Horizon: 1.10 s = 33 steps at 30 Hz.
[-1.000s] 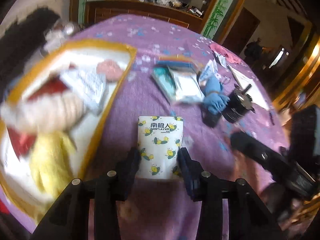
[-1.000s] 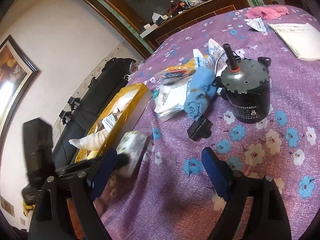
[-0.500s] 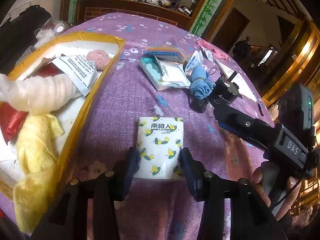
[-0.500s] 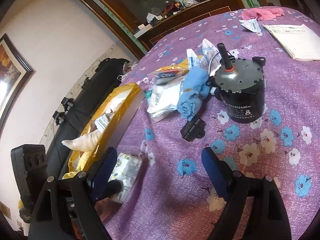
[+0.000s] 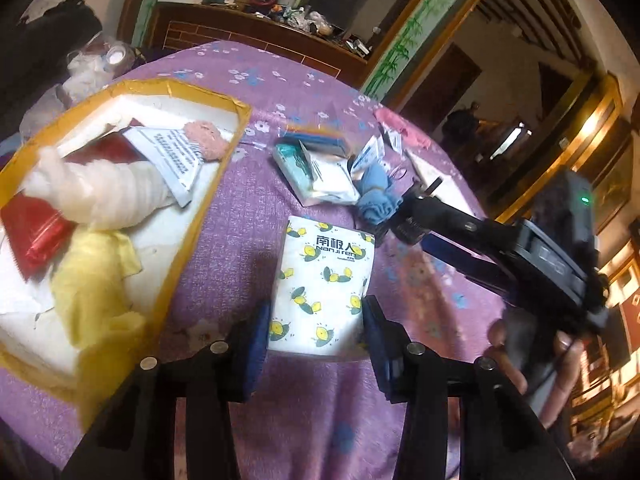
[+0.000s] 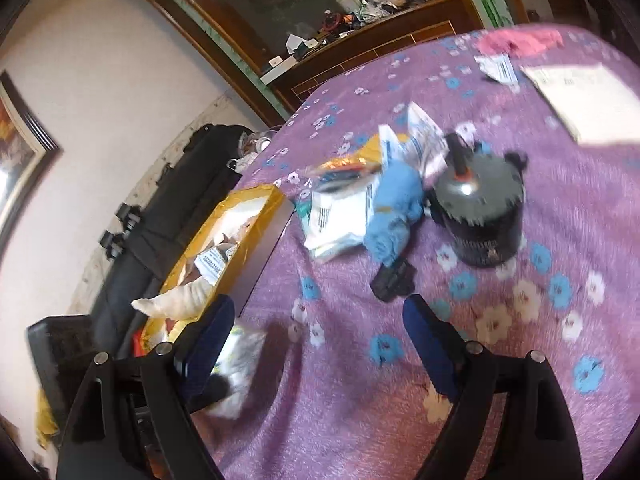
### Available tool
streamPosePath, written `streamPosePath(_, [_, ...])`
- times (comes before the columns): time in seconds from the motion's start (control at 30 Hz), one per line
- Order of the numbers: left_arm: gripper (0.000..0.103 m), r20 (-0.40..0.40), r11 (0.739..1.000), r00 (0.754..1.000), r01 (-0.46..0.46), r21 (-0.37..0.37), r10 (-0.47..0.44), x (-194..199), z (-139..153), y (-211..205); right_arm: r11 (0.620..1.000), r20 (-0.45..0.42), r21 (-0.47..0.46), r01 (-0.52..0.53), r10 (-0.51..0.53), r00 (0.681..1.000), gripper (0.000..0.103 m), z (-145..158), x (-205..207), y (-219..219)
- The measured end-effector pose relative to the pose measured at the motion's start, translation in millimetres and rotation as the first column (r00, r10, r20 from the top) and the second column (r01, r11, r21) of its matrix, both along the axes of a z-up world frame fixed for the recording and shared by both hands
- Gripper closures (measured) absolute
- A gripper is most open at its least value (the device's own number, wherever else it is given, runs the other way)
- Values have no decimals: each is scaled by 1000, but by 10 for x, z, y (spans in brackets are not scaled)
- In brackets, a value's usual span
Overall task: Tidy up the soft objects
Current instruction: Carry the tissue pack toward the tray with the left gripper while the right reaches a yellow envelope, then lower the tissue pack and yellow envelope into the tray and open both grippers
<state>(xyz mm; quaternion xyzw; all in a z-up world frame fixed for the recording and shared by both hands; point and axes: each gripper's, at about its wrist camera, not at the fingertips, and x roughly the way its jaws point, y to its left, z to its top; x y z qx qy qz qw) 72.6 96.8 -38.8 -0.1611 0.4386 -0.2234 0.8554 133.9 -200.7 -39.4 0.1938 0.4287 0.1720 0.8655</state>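
A white tissue pack (image 5: 324,280) printed with yellow bees sits between the fingers of my left gripper (image 5: 316,320). Its jaws are closing on the pack's sides and hold it just above the purple flowered cloth. In the right wrist view the pack (image 6: 240,364) hangs tilted beside the box. The yellow-rimmed box (image 5: 208,208) on the left holds a cream cloth roll (image 5: 104,192), a yellow cloth (image 5: 96,280) and a pink fluffy piece (image 5: 204,136). A blue cloth (image 6: 396,208) lies crumpled mid-table. My right gripper (image 6: 320,312) is open with nothing between its fingers.
A black motor (image 6: 480,216) stands right of the blue cloth, with a small black clip (image 6: 394,280) in front. Plastic packets (image 5: 320,176) lie left of the blue cloth. A pink cloth (image 6: 516,42) and papers (image 6: 580,92) lie far back. A hand (image 5: 560,360) holds the right gripper.
The left gripper has carried the tissue pack a little away from the box. The right gripper has hardly moved and stays open.
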Motion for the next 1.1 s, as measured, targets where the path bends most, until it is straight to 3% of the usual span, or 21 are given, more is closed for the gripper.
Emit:
streamPosePath(0.23, [56, 54, 994, 997, -52, -99, 57, -156, 257, 329, 996, -15, -91, -9, 7, 1000, 17, 128, 287, 212])
streamPosePath(0.43, [56, 55, 990, 994, -93, -108, 100, -75, 271, 542, 992, -16, -125, -30, 28, 999, 19, 155, 673, 413])
streamPosePath(0.6, [56, 84, 988, 989, -113, -105, 122, -54, 341, 673, 974, -2, -220, -56, 57, 998, 19, 246, 1206, 614])
streamPosePath(0.67, [56, 90, 986, 986, -130, -106, 140, -51, 358, 741, 962, -24, -264, -66, 62, 998, 19, 213, 1428, 649])
streamPosePath(0.8, [56, 80, 980, 981, -165, -114, 174, -20, 348, 878, 944, -173, -312, -110, 58, 983, 19, -142, 1794, 698])
streamPosePath(0.83, [56, 77, 979, 981, -171, -114, 180, -22, 340, 902, 939, -201, -324, -118, 53, 978, 21, -244, 1825, 711])
streamPosePath(0.87, [56, 75, 978, 980, -177, -110, 186, -22, 335, 927, 934, -208, -338, -115, 45, 977, 31, -308, 1828, 719])
streamPosePath(0.9, [56, 73, 977, 979, -183, -105, 191, -17, 329, 941, 927, -216, -359, -112, 34, 976, 47, -359, 1817, 725])
streamPosePath(1.0, [56, 67, 976, 977, -193, -101, 200, -26, 323, 978, 934, -197, -349, -80, 11, 980, 56, -396, 1714, 648])
streamPosePath(1.1, [56, 75, 974, 974, -207, -92, 214, -54, 346, 995, 946, -139, -318, -56, 12, 990, 57, -287, 1569, 594])
